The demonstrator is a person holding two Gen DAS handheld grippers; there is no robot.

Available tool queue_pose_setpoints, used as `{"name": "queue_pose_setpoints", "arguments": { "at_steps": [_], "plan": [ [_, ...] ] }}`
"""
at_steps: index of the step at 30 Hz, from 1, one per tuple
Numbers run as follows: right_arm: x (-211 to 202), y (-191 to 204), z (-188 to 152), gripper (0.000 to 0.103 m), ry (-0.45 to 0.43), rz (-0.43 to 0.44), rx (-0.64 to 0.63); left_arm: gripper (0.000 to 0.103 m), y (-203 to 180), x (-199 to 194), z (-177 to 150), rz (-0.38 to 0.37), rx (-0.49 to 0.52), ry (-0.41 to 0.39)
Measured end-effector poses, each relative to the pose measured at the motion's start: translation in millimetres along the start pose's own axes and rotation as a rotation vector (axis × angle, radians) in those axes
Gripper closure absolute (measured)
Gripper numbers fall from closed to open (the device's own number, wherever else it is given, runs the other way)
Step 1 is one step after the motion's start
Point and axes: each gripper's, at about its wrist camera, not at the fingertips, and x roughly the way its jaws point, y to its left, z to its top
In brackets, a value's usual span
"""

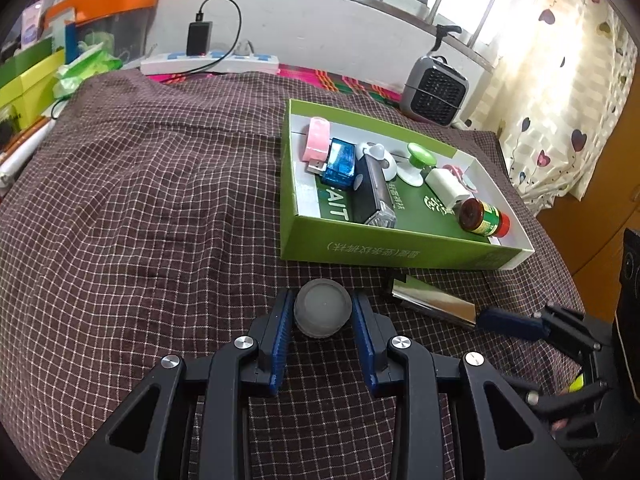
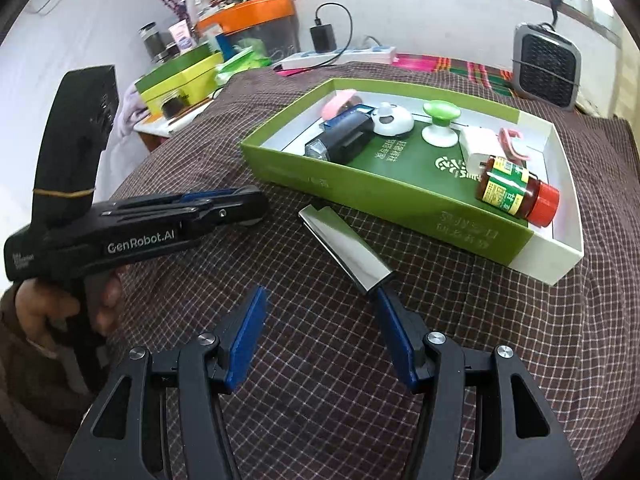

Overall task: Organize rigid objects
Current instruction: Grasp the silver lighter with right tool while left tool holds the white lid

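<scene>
My left gripper [image 1: 321, 296] is shut on a grey frosted round cap [image 1: 323, 314] that rests on the checked cloth just in front of the green box [image 1: 380, 250]. To the right lies a shiny metal bar [image 1: 430, 300], with a blue finger [image 1: 508, 322] of my right gripper at its near end. In the right wrist view my right gripper [image 2: 320, 293] stands open with only cloth between its pads; its right fingertip touches the end of the metal bar [image 2: 344, 248]. The left gripper [image 2: 248, 204] shows side-on, held by a hand [image 2: 60, 312]. The green box [image 2: 340, 186] holds several small items, among them a red-lidded jar [image 2: 516, 194].
A grey fan heater [image 1: 434, 92] stands behind the box. A white power strip [image 1: 208, 62] with a black charger lies along the wall. Green boxes [image 2: 180, 76] and an orange-lidded bin [image 2: 252, 16] crowd the far left. A curtain [image 1: 560, 120] hangs at the right.
</scene>
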Motion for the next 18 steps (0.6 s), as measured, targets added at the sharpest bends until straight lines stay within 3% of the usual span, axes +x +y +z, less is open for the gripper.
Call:
{"name": "queue_pose_setpoints", "arguments": {
  "at_steps": [8,18],
  "plan": [
    [4.9,-9.5,12.6,0.045,-0.015,-0.08,-0.035,0.074,-0.1,-0.4,0.0,-0.002,-0.003,0.0],
    [24.0,-6.0,26.8,0.045,0.025,-0.034,-0.089,0.074,-0.6,-0.7,0.2,-0.006,-0.005,0.0]
  ]
}}
